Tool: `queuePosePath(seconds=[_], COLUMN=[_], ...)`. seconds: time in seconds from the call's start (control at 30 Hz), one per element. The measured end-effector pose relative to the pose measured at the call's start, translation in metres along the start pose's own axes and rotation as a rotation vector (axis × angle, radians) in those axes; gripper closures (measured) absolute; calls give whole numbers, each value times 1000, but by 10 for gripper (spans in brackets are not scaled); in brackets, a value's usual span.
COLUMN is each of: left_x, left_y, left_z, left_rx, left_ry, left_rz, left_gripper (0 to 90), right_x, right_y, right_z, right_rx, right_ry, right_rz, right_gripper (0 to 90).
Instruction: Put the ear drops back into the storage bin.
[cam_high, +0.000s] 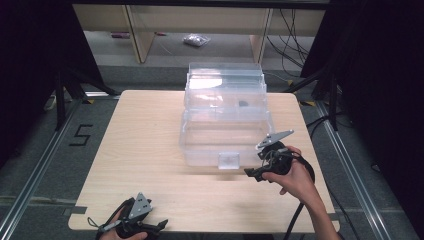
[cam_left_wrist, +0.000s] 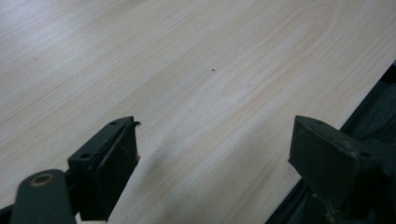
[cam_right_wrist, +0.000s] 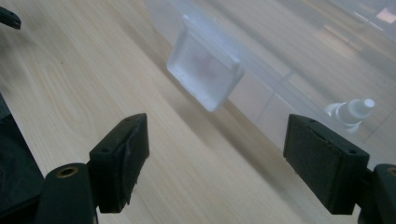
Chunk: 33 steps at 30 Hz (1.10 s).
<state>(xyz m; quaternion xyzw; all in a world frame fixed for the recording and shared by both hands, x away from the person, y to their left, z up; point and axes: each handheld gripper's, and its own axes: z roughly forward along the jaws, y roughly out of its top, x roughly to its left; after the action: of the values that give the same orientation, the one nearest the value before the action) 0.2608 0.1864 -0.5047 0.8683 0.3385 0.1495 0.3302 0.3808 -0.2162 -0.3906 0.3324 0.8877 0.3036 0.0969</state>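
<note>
High view. We list a pale wood-grain table (cam_high: 150, 165) on a grey floor between dark curtains, with pale furniture legs and a small clear bag (cam_high: 196, 40) on the floor beyond. A "5" (cam_high: 81, 135) is marked on the floor at the left. A clear plastic box (cam_high: 225, 125) stands at the table's centre-far side, lid raised to the rear, long axis running left to right, its front latch (cam_high: 229, 161) facing us. The right gripper (cam_high: 256, 172), held in a hand (cam_high: 295, 177), sits just right of the latch, pointing left. The left gripper (cam_high: 159, 225) lies at the near edge.

Left gripper view. We record jaws spread wide over bare tabletop, holding nothing.

Right gripper view. Jaws wide apart, empty; the frosted latch (cam_right_wrist: 205, 74) hangs ahead; a small white bottle (cam_right_wrist: 352, 112) shows through the box wall.
</note>
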Motion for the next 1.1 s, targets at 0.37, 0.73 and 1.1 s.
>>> queuePosePath(seconds=[0.37, 0.73, 1.1], left_x=[-1, -2, -1], left_y=[0, 0, 0], left_z=[1, 1, -1], left_rx=[-22, -21, -2], left_ry=[10, 7, 3], left_rz=[-21, -20, -1], left_gripper=[149, 149, 149], right_x=[11, 17, 28], right_y=[-11, -22, -35], right_z=[7, 14, 21], right_rx=[-12, -76, -79], right_ry=[9, 16, 27], right_rz=[29, 40, 66], right_gripper=[229, 219, 213])
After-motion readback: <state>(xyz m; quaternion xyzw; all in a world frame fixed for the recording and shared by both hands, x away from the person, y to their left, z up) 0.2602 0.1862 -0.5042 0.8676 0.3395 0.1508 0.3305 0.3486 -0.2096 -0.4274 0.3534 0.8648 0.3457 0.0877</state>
